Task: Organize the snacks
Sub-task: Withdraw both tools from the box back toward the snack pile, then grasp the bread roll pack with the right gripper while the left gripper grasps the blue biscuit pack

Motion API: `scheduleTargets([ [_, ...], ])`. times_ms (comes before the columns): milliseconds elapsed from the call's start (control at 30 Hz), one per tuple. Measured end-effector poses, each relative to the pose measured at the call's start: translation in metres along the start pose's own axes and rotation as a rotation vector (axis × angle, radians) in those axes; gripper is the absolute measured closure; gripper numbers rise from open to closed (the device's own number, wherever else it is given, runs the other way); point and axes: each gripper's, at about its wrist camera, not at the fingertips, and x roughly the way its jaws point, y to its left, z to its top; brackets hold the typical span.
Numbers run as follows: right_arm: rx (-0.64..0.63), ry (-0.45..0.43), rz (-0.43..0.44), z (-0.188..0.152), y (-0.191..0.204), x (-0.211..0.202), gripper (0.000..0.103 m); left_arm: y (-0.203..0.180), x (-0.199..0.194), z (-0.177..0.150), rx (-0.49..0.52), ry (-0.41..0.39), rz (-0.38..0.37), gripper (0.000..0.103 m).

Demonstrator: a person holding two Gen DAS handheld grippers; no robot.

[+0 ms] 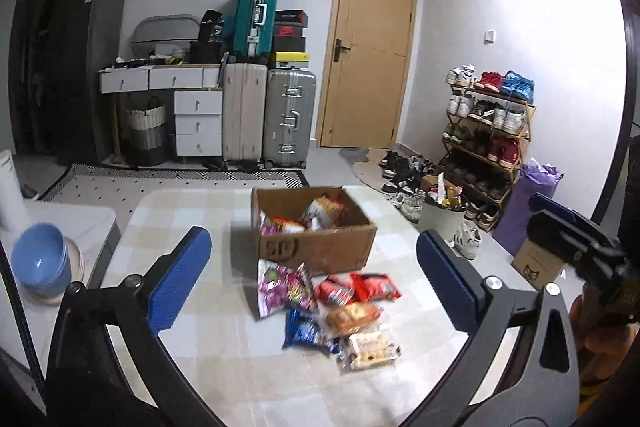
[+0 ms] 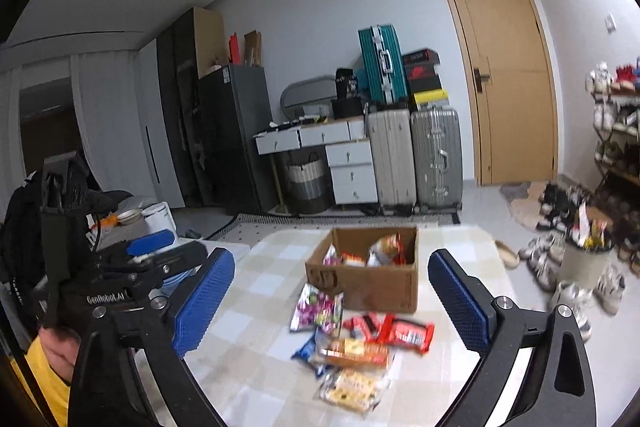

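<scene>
Lying just in front of the cardboard box [image 1: 316, 227] on the checked desk [image 1: 192, 211], snack packets [image 1: 332, 307] are framed by both grippers' wide-open, empty fingers [image 1: 180, 279]; bare cloth surrounds the box.

I see a matt brown cardboard box [image 1: 320, 247] on my checked tablecloth [image 1: 192, 211], which looks like soft cloth. The snack packets [image 1: 340, 311] before it are glossy plastic film. My left gripper [image 1: 312, 279] has matt black arms and rough, textured blue pads [image 1: 180, 279]. The bowls [image 1: 40, 263] look smooth, glazed blue.
</scene>
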Motion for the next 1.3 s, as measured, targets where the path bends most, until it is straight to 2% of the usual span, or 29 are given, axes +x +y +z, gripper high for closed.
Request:
scheduleTargets([
  [200,-0.004,0.063,-0.016,-0.046,-0.008,0.021,0.003,0.011,0.038,-0.065,0.011,0.095,0.025,0.0],
  [533,0.051,0.237,-0.017,-0.101,-0.028,0.08,0.003,0.027,0.124,-0.128,-0.06,0.261,0.002,0.0],
  [733,0.01,0.386,0.012,-0.122,-0.039,0.14,0.003,0.031,0.161,-0.149,-0.079,0.311,-0.012,0.0],
  [933,-0.068,0.527,0.051,-0.133,-0.05,0.206,0.003,0.04,0.179,-0.162,-0.104,0.352,-0.022,0.0],
  [1000,-0.088,0.555,0.077,-0.136,-0.05,0.221,0.009,0.042,0.185,-0.166,-0.111,0.361,-0.022,0.0],
  [1033,-0.121,0.577,0.083,-0.138,-0.048,0.233,0.016,0.044,0.187,-0.167,-0.116,0.365,-0.025,0.0],
  [1300,-0.289,0.694,0.144,-0.152,-0.028,0.278,0.025,0.056,0.205,-0.175,-0.158,0.401,-0.024,0.0],
])
